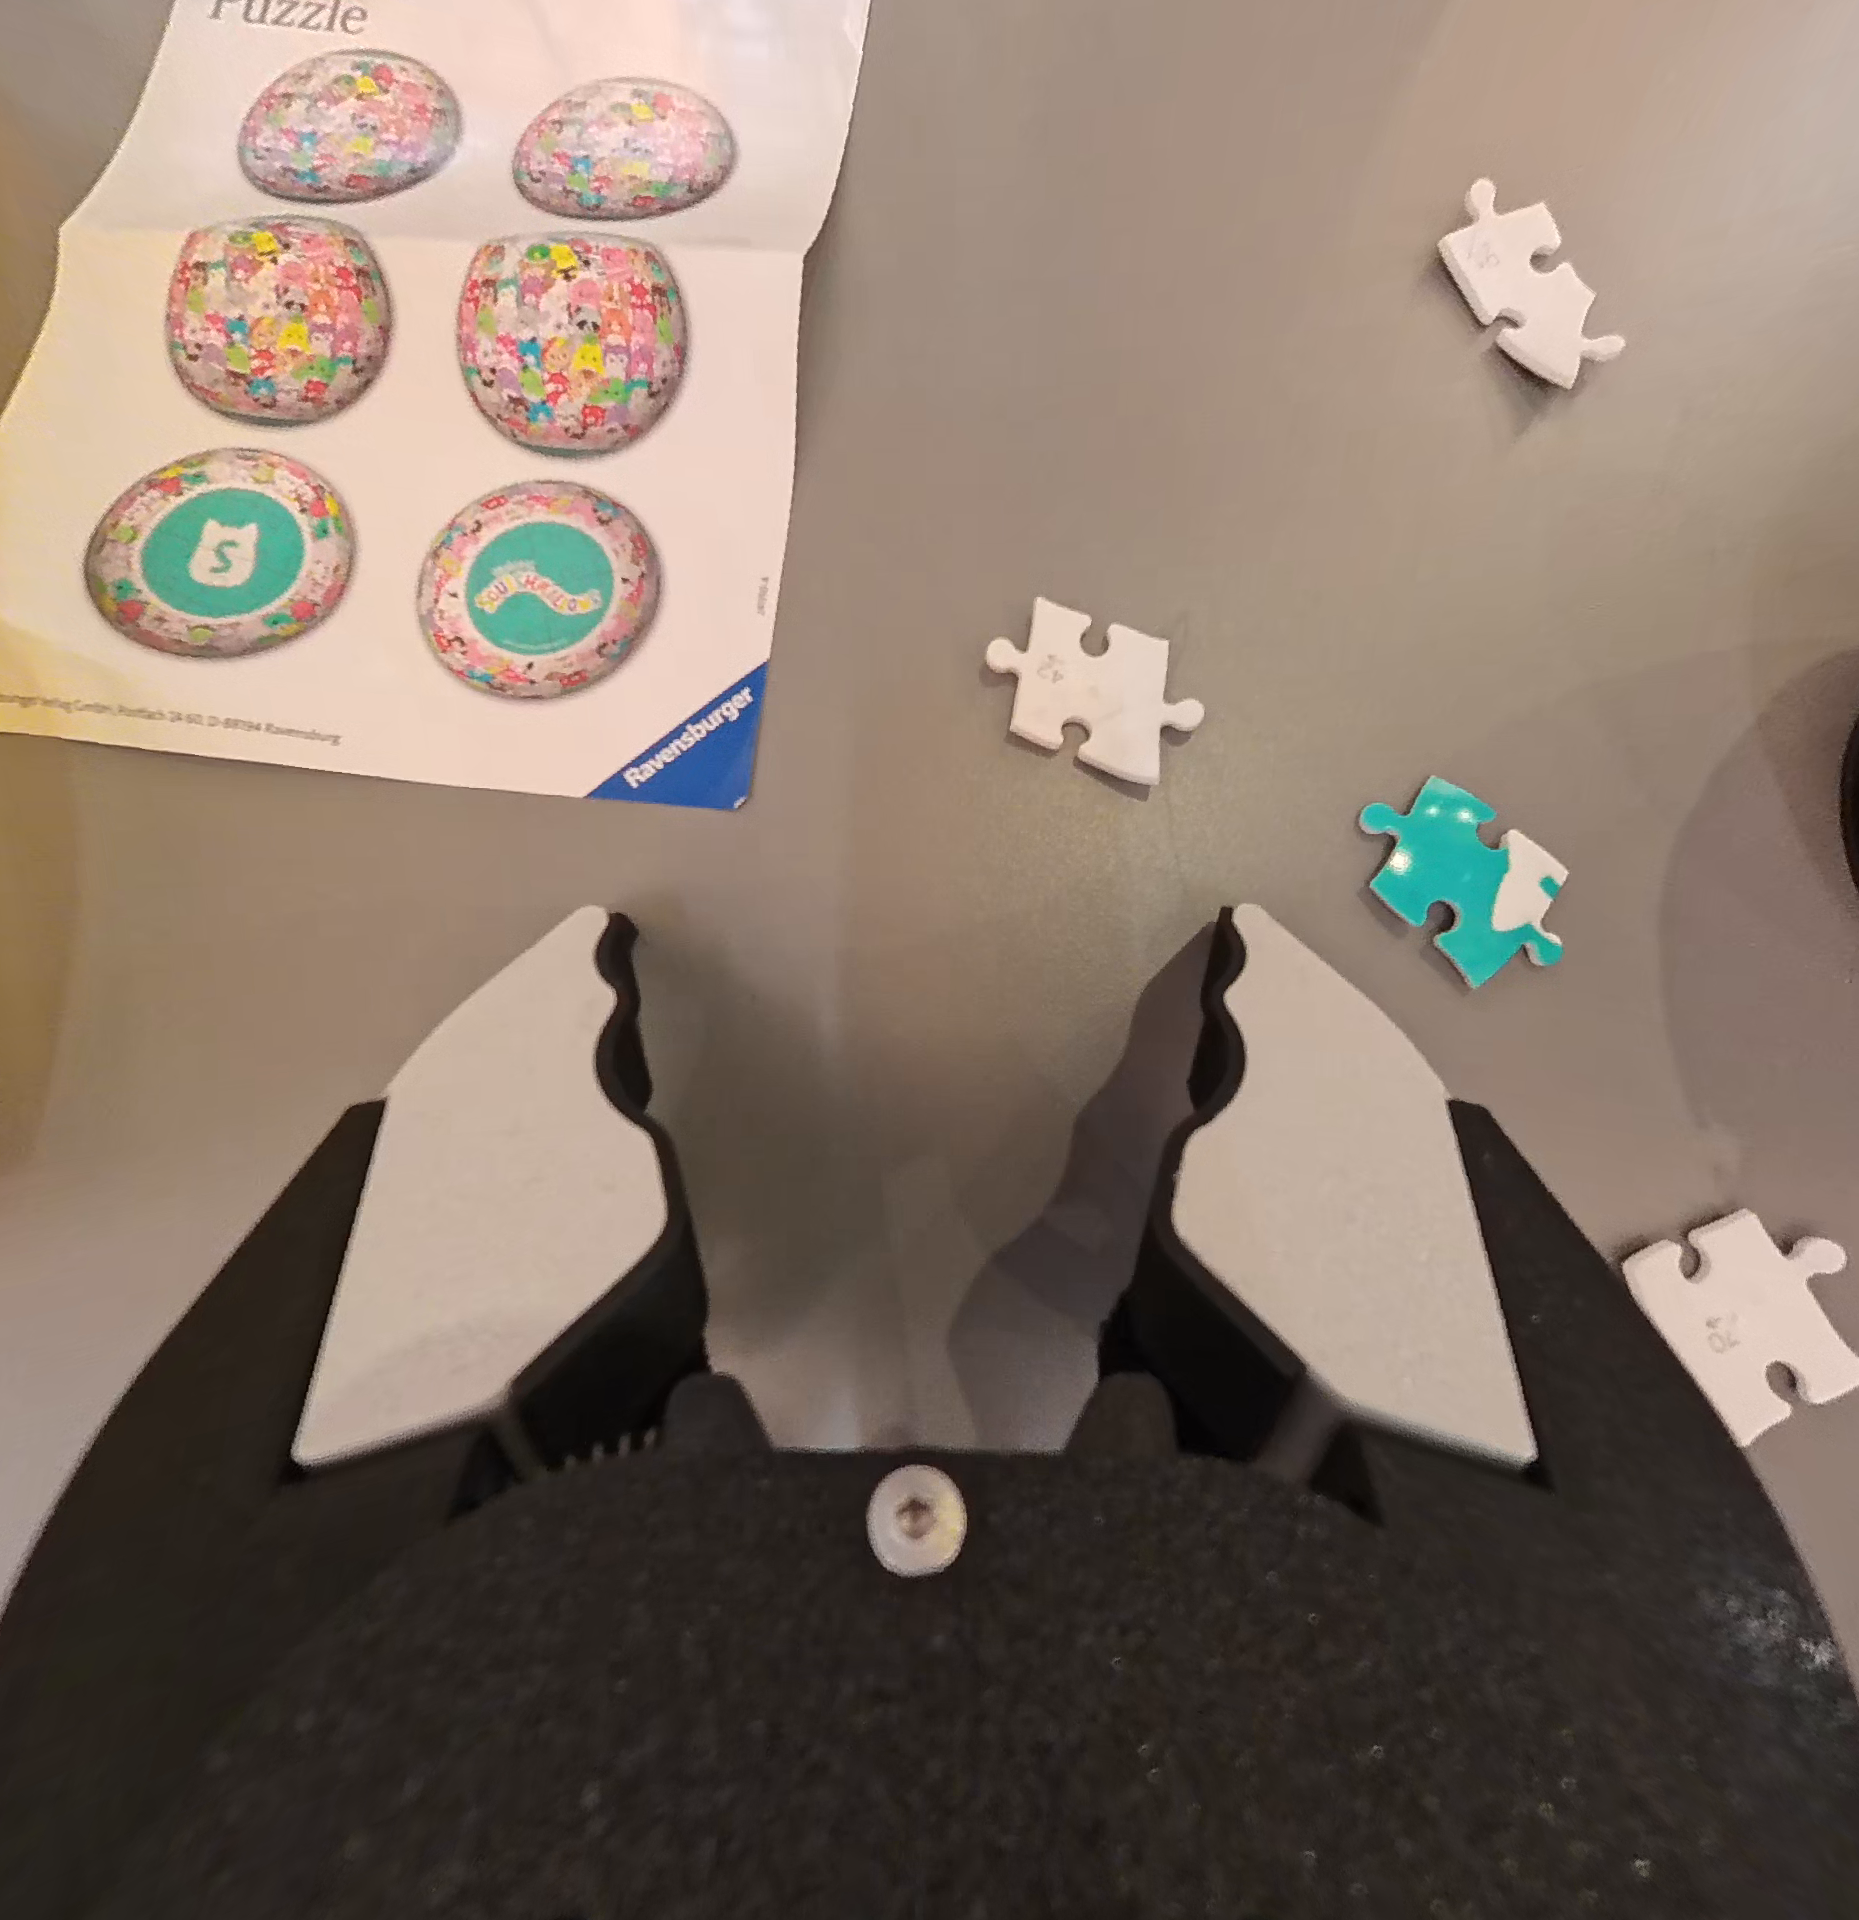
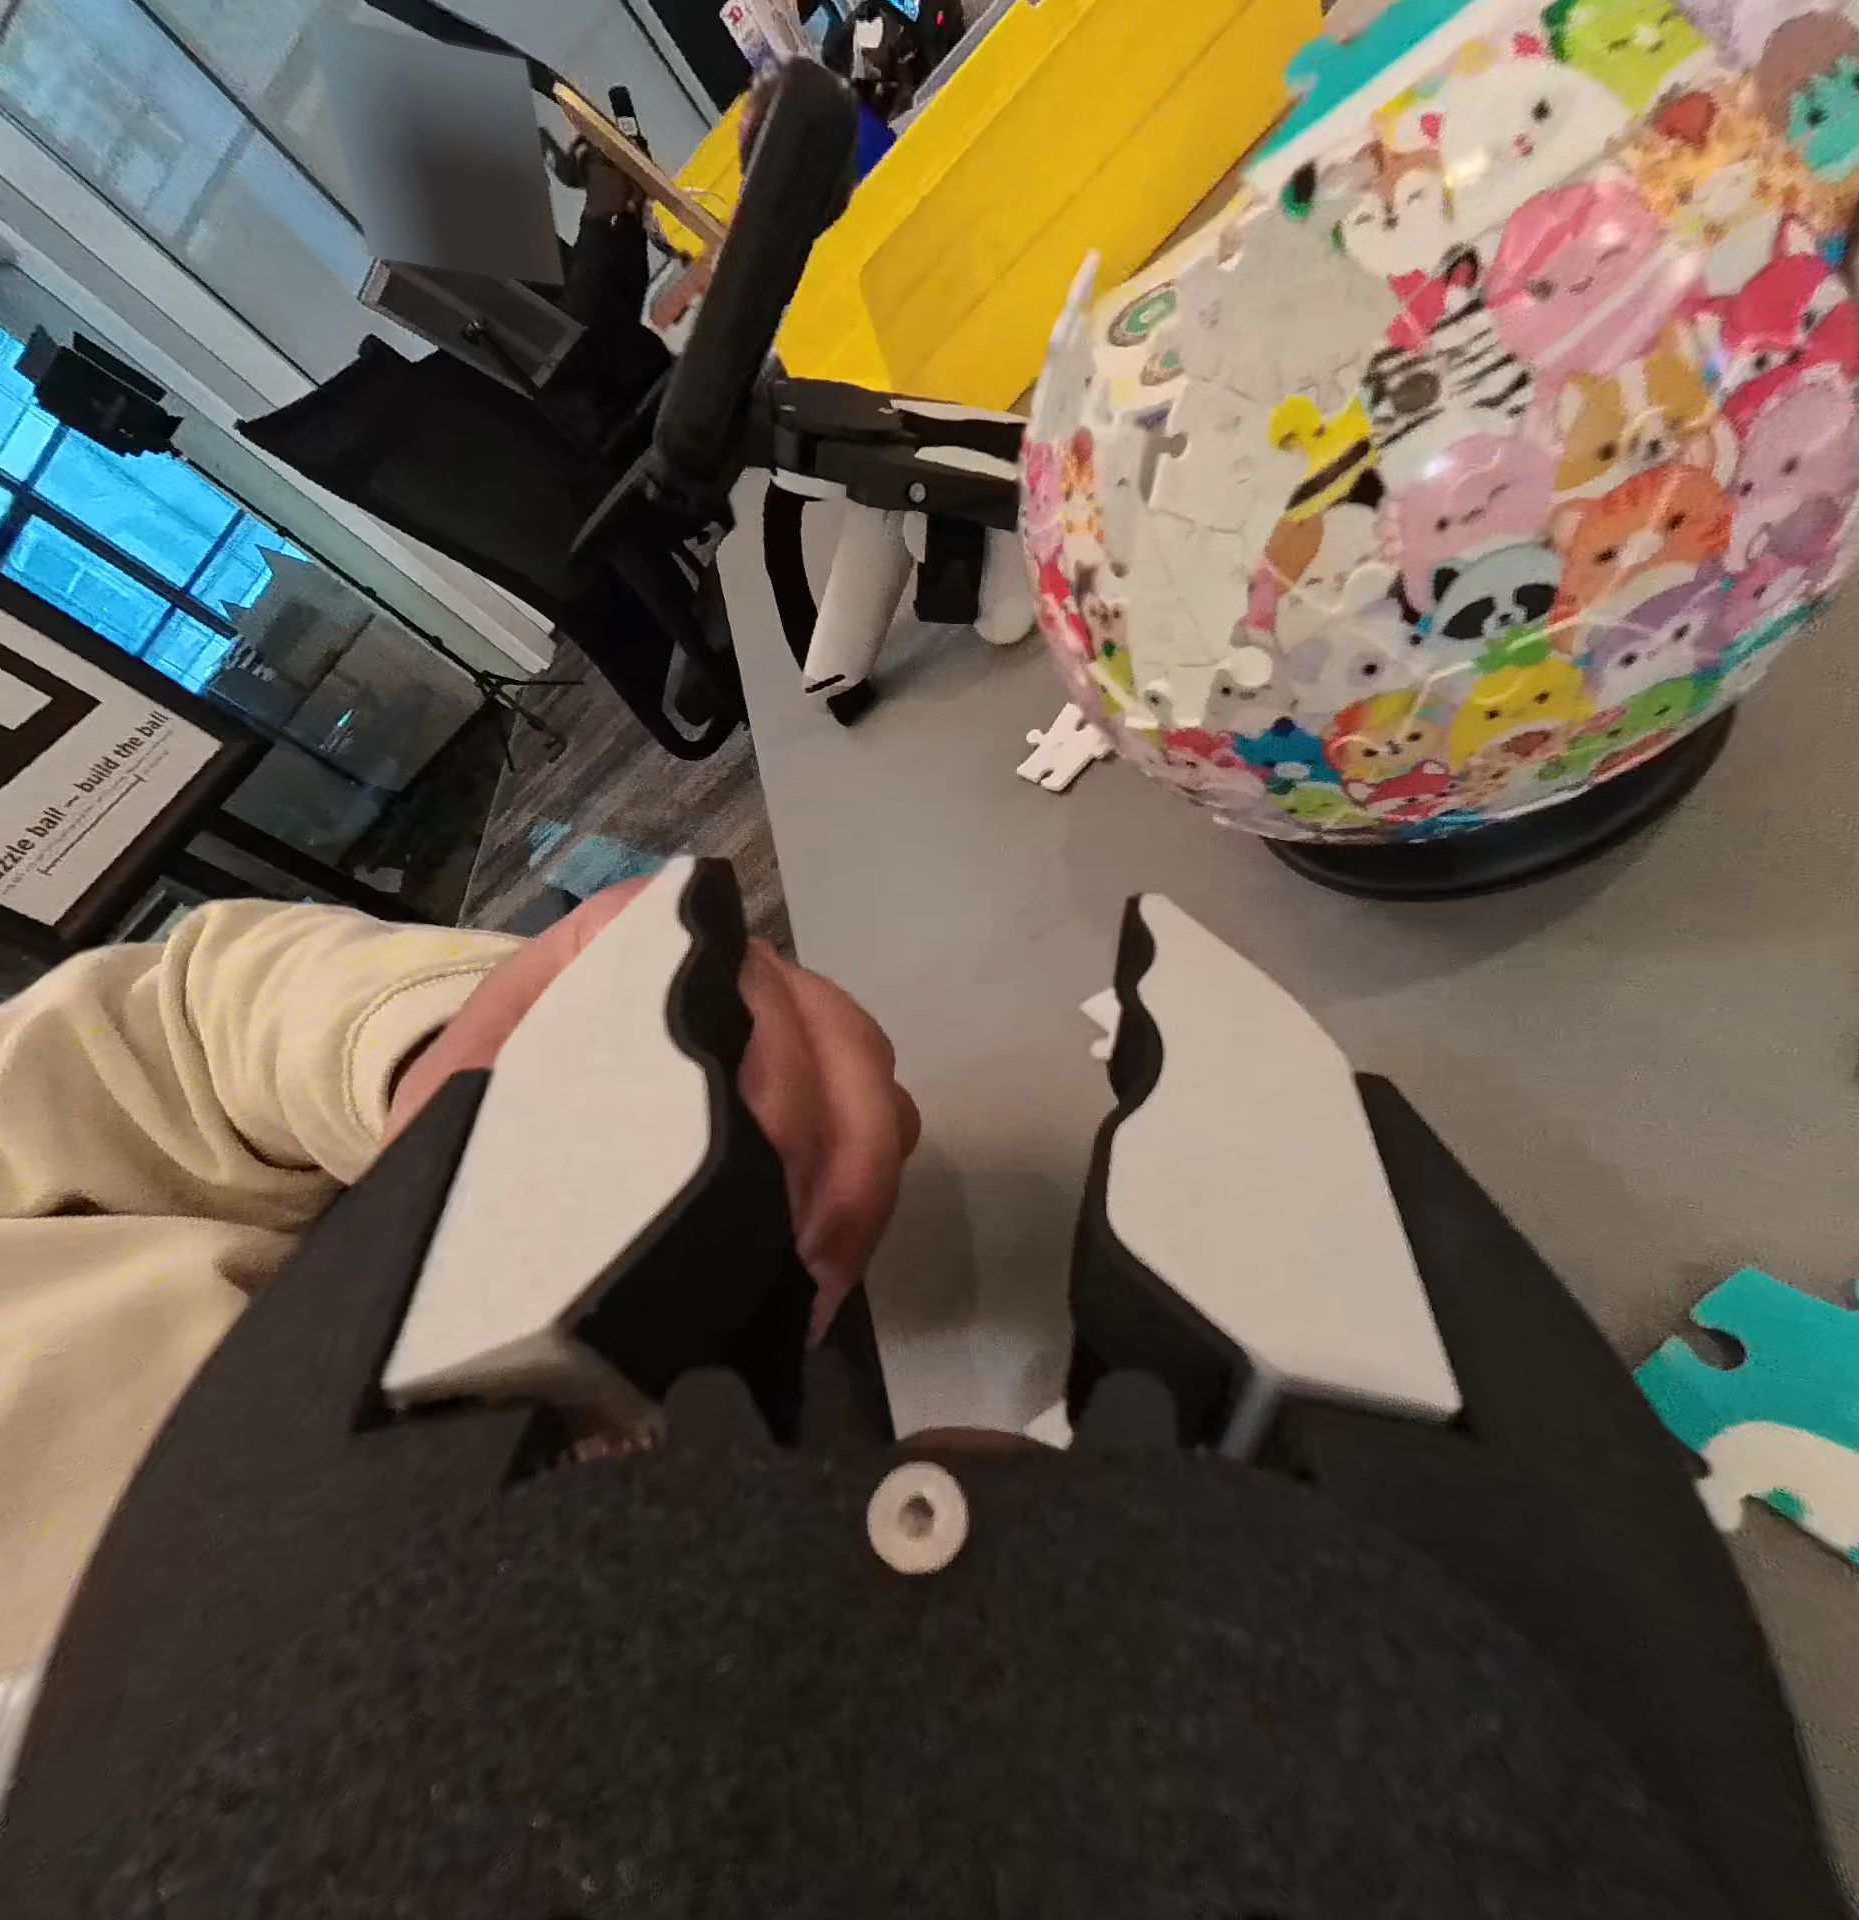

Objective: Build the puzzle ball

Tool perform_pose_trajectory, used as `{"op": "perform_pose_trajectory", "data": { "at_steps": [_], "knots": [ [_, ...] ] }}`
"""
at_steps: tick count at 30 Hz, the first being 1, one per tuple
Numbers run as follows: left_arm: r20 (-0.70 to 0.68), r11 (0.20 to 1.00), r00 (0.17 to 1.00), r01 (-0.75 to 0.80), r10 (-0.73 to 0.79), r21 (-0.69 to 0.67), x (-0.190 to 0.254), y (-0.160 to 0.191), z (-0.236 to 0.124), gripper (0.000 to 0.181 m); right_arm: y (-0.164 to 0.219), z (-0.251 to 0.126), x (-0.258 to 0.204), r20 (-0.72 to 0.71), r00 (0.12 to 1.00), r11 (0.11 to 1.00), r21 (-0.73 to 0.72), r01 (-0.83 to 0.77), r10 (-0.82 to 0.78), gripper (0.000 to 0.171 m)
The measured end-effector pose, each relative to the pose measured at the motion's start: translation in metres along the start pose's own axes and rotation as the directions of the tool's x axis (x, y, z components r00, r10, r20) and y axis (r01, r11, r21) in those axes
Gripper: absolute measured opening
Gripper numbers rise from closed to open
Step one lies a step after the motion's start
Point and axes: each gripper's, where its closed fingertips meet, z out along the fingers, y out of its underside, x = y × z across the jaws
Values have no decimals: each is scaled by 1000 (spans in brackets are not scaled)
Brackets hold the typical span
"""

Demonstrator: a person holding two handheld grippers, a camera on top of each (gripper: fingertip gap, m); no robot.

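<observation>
The puzzle ball (image 2: 1507,447), covered in colourful cartoon animals, sits on a black stand (image 2: 1507,857) at the upper right of the right wrist view. Its left side is open and shows the pieces' white backs. My right gripper (image 2: 925,894) is open and empty, low over the grey table, short of the ball. My left gripper (image 1: 920,925) is open and empty above the table. Loose pieces lie to its right: a teal and white one (image 1: 1465,883), and white face-down ones (image 1: 1096,691), (image 1: 1527,281), (image 1: 1746,1335). A teal piece (image 2: 1787,1423) lies right of my right gripper.
A folded instruction sheet (image 1: 437,395) lies at the far left. A hand in a cream sleeve (image 2: 821,1091) is behind my right gripper's left finger. Another black and white gripper tool (image 2: 904,457) stands left of the ball. A white piece (image 2: 1065,748) lies under the ball. A yellow box (image 2: 956,208) stands behind. My left tips are about 30 centimetres from the teal piece (image 2: 1787,1423), my right tips only 11 centimetres.
</observation>
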Motion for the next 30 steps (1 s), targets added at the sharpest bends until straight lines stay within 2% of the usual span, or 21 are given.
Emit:
{"op": "perform_pose_trajectory", "data": {
  "at_steps": [5,8,14,18,24,26,30],
  "knots": [
    [0,1000,1000,0,0,0,0,0,0,102,4,2,16,-30,999,999,-18,-30,29,66],
    [0,1000,1000,0,0,0,0,0,0,102,-1,2,16,-14,999,999,12,-51,51,53],
    [0,1000,1000,0,0,0,0,0,0,102,-1,1,11,-2,1000,1000,1,-1,1,51],
    [0,1000,1000,0,0,0,0,0,0,102,-4,1,-3,91,996,999,40,-27,24,42],
    [0,1000,1000,0,0,0,0,0,0,102,-10,1,-21,189,981,993,96,-63,44,9],
    [0,1000,1000,0,0,0,0,0,0,102,-11,1,-21,195,980,993,102,-62,41,13],
    [0,1000,1000,0,0,0,0,0,0,102,-16,-3,-32,267,963,983,169,-66,19,6]
  ]
}}
